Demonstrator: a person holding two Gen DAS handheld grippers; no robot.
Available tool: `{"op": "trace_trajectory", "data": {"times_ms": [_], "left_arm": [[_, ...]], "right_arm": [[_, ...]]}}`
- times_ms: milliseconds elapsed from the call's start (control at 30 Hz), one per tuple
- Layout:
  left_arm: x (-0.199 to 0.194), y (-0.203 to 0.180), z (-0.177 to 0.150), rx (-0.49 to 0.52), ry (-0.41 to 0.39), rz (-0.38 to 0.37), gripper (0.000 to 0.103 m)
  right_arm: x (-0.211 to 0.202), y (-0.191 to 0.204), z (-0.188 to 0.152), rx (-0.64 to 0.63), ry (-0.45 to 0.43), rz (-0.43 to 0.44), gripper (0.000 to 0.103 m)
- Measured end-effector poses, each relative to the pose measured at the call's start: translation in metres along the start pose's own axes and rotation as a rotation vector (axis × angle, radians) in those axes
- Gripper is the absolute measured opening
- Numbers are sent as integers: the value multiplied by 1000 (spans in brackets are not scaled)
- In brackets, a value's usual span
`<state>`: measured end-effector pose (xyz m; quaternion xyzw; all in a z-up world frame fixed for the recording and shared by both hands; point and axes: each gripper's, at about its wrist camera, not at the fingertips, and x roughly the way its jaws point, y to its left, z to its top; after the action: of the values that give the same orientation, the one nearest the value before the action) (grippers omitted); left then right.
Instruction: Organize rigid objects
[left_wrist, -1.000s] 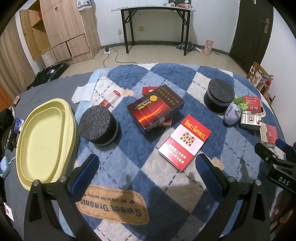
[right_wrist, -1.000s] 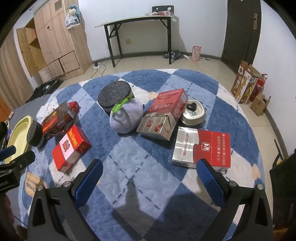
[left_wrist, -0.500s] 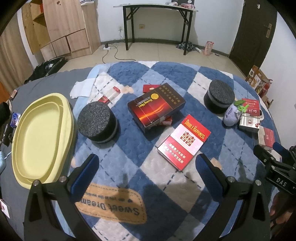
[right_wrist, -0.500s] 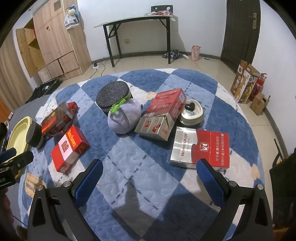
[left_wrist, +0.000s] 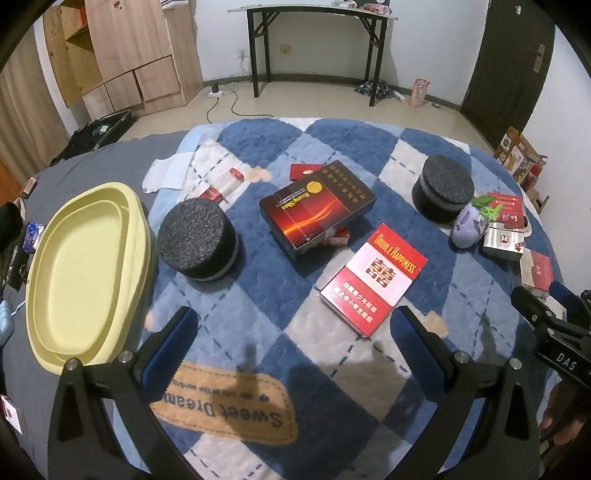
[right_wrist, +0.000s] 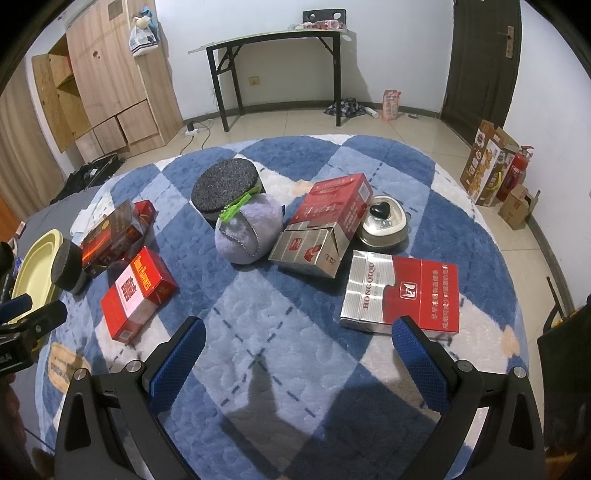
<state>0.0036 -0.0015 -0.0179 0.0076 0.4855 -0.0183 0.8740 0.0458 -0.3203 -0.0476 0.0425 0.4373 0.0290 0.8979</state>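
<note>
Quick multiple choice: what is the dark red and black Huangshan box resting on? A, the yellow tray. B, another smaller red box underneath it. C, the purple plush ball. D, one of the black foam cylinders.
B: in the left wrist view the Huangshan box sits tilted on a smaller red box that pokes out behind and beneath it.

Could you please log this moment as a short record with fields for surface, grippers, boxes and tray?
surface: blue checked blanket
left gripper: open, holding nothing
right gripper: open, holding nothing
red Double Happiness box: lying flat, nearest the left gripper
silver and red box: lying flat, nearest the right gripper
yellow tray: nothing in it, at the blanket's left edge
</note>
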Motion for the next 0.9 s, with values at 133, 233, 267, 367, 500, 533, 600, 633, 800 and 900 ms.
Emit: {"op": "trace_trajectory", "data": {"times_ms": [133, 233, 267, 367, 500, 533, 600, 633, 800, 900], "left_arm": [[-1, 4, 2, -4, -5, 3, 103], [-1, 9, 2, -22, -2, 13, 103], [0, 11, 2, -24, 1, 13, 103], [0, 11, 2, -20, 6, 18, 103], [-1, 9, 2, -12, 4, 18, 103], [0, 9, 2, -9, 4, 20, 103], [0, 9, 2, -7, 6, 21, 103], [0, 9, 2, -7, 6, 21, 103], [-2, 13, 6, 7, 3, 16, 103], [-10, 33, 19, 5, -8, 9, 103]], "right_arm": [[1, 0, 0, 0, -1, -1, 103], [1, -2, 0, 4, 4, -3, 103], [2, -2, 0, 5, 5, -3, 103], [1, -3, 0, 10, 3, -4, 103], [0, -2, -1, 7, 3, -5, 103], [1, -1, -1, 5, 4, -5, 103], [1, -1, -1, 2, 6, -7, 103], [2, -1, -1, 2, 6, -6, 103], [3, -2, -1, 5, 10, -7, 103], [4, -4, -1, 9, 11, -10, 103]]}}
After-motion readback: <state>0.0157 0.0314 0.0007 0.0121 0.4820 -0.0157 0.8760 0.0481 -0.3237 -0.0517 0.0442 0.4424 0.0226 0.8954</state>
